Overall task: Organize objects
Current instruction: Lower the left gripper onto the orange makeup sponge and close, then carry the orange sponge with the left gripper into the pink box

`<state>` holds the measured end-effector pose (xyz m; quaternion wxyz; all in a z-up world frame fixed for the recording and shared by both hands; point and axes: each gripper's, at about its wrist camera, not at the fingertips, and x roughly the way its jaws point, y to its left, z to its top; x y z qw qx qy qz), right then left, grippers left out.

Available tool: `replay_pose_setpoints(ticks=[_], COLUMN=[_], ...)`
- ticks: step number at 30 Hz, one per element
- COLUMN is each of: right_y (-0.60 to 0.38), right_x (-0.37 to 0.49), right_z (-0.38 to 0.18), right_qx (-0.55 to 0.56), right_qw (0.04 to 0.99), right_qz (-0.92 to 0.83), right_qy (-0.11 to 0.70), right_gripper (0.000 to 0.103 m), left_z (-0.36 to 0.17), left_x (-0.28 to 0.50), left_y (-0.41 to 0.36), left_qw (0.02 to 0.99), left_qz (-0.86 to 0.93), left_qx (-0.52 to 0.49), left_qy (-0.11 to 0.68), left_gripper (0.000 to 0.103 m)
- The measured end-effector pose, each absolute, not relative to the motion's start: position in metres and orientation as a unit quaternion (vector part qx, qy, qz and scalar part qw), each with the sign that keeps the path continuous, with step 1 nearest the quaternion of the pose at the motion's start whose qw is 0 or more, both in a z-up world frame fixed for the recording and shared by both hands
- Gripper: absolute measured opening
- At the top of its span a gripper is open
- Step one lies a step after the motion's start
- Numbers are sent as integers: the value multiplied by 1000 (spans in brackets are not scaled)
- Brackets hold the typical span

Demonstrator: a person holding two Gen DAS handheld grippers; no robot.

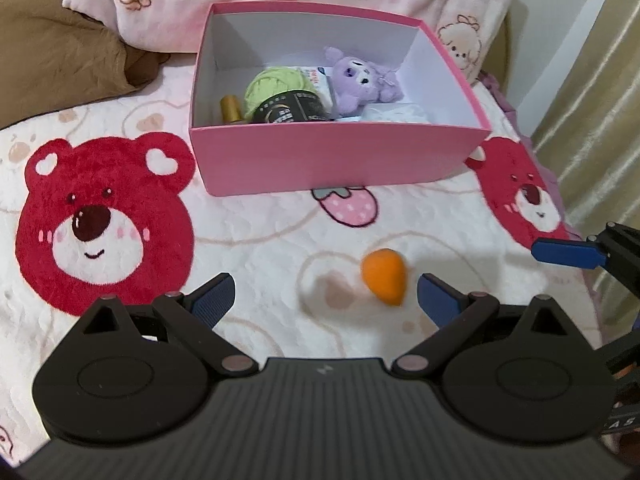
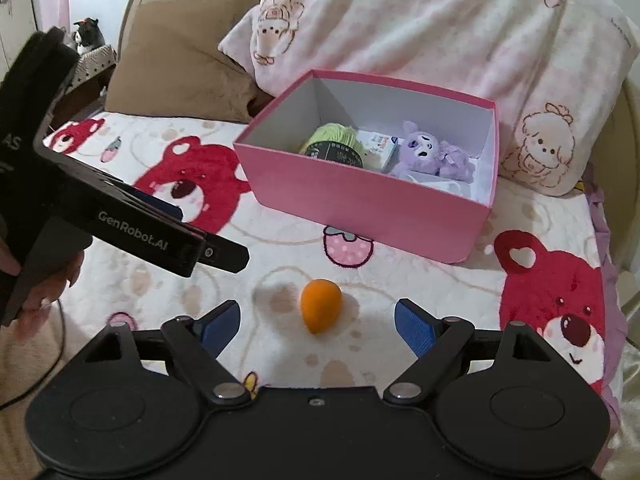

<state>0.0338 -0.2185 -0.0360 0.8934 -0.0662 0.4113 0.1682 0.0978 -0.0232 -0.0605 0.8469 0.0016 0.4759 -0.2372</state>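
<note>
An orange egg-shaped sponge (image 1: 383,281) (image 2: 321,305) lies on the bear-print blanket in front of a pink box (image 1: 336,160) (image 2: 360,204). The box holds a purple plush (image 1: 360,80) (image 2: 434,152), green yarn (image 1: 272,84) (image 2: 334,136), a black jar (image 1: 296,108), a gold bottle (image 1: 230,108) and a small white packet (image 2: 380,144). My left gripper (image 1: 326,294) is open and empty, the sponge lying just ahead between its fingers, nearer the right one. My right gripper (image 2: 318,320) is open and empty, with the sponge lying between its fingertips.
Pink-print pillows (image 2: 440,28) and a brown pillow (image 1: 52,44) lie behind the box. A curtain (image 1: 592,100) hangs at the right. The left gripper's body (image 2: 120,216) reaches in from the left of the right wrist view; a right finger (image 1: 568,252) shows at the right edge.
</note>
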Motion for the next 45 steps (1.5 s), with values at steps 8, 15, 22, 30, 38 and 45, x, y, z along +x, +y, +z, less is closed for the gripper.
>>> replay_pose_setpoints(ticks=[8, 15, 22, 30, 38, 45], right_y=[-206, -206, -202, -201, -200, -193], right_x=[47, 46, 50, 57, 55, 48], right_z=[-79, -117, -135, -152, -149, -136], right_qx=[-92, -41, -39, -44, -46, -46], right_qw=[906, 919, 931, 922, 920, 916], right_qz=[129, 121, 117, 122, 131, 128], right_qy=[393, 373, 344, 366, 366, 377], right_gripper=[88, 87, 86, 56, 35, 35], left_z=[-93, -113, -132, -141, -145, -136], left_x=[99, 100, 100, 97, 104, 100], left_y=[-32, -36, -52, -70, -74, -68], left_qw=[856, 857, 845, 849, 822, 816], left_qz=[-243, -257, -278, -289, -326, -326], left_qx=[10, -9, -37, -4, -37, -45], left_qy=[457, 446, 456, 442, 465, 475], left_gripper=[96, 96, 92, 61, 26, 26])
